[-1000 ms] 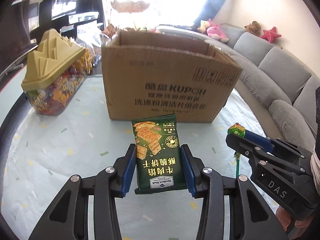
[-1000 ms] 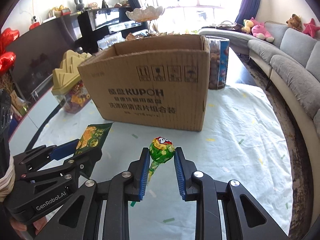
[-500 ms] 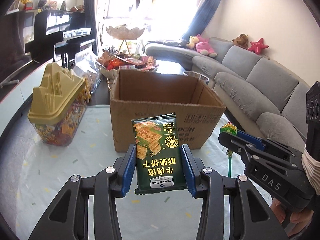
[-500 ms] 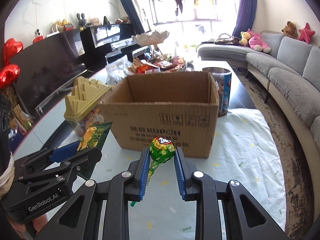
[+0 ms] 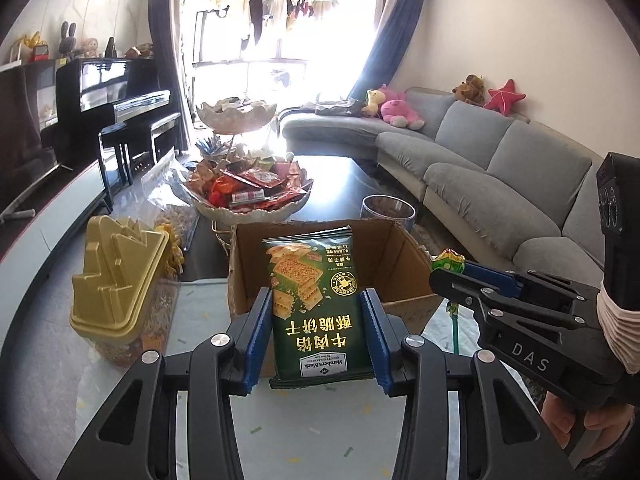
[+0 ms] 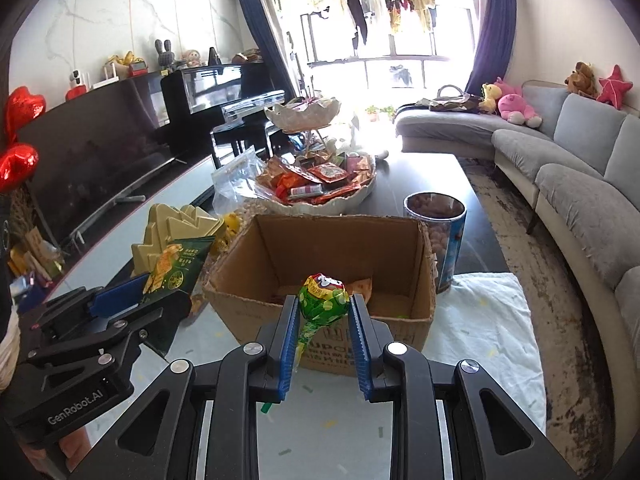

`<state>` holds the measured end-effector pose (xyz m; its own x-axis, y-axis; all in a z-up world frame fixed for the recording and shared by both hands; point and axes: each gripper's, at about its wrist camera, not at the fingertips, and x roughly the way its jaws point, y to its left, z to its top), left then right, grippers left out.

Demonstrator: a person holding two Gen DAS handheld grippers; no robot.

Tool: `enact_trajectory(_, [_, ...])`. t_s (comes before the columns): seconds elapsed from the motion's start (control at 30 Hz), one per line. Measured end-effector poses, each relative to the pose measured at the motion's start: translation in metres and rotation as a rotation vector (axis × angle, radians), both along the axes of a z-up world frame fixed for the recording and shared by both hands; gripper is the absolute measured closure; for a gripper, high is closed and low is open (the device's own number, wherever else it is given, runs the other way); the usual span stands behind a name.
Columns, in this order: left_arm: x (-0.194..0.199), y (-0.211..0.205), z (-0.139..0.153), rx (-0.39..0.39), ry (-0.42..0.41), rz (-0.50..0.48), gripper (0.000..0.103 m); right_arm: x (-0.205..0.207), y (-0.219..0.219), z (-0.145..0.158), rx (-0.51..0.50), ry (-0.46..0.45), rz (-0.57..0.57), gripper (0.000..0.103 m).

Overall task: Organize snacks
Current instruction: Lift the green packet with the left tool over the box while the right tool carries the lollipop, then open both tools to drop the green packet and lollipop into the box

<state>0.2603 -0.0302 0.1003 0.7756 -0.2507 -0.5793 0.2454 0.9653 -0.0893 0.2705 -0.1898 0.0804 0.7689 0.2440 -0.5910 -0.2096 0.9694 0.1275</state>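
**Both grippers loaded and hanging in front of the open box**

So the left gripper (image 5: 316,334) is clamped on a green cracker packet (image 5: 316,304), blue pads pressing on both long edges. The packet stands upright with its long axis running away from the camera, and its top end already overlaps the near wall of the cardboard box (image 5: 404,264) in the left wrist view. The right gripper (image 6: 324,344) is squeezed tight on a green lollipop (image 6: 323,295): the wrapped head sits between the pads and the stick trails back and down.

The relation that matters: the box is straight ahead of and below both grippers, mouth up, flaps out of the way. From the right wrist view you can see down inside; something orange lies on the bottom, the rest I can't make out. The right gripper looks a touch nearer the opening, my guess only. Either way, each needs to go forward over the near rim before letting go, or the snack lands on the white cloth (image 6: 488,320).

The gold-lidded jar (image 5: 116,280) sits just left of the box, clear of both paths.
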Motion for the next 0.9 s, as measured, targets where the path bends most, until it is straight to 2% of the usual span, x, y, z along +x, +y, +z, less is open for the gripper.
enact_trajectory(0.3, [0.044, -0.003, 0.009, 0.028, 0.042, -0.009, 0.059, 0.046, -0.003, 0.008, -0.030, 0.059, -0.037, 0.076])
enact_trajectory(0.77, [0.112, -0.012, -0.019, 0.057, 0.187, -0.007, 0.059, 0.097, -0.009, -0.008, -0.084, 0.131, -0.053, 0.076])
enact_trajectory(0.83, [0.115, -0.015, -0.022, 0.074, 0.191, -0.005, 0.056, 0.102, -0.009, -0.010, -0.085, 0.140, -0.057, 0.076])
enact_trajectory(0.87, [0.116, -0.015, -0.022, 0.082, 0.190, -0.001, 0.051, 0.104, -0.010, -0.012, -0.084, 0.145, -0.062, 0.076])
enact_trajectory(0.9, [0.116, -0.015, -0.023, 0.087, 0.184, 0.004, 0.048, 0.105, -0.011, -0.013, -0.082, 0.148, -0.068, 0.070])
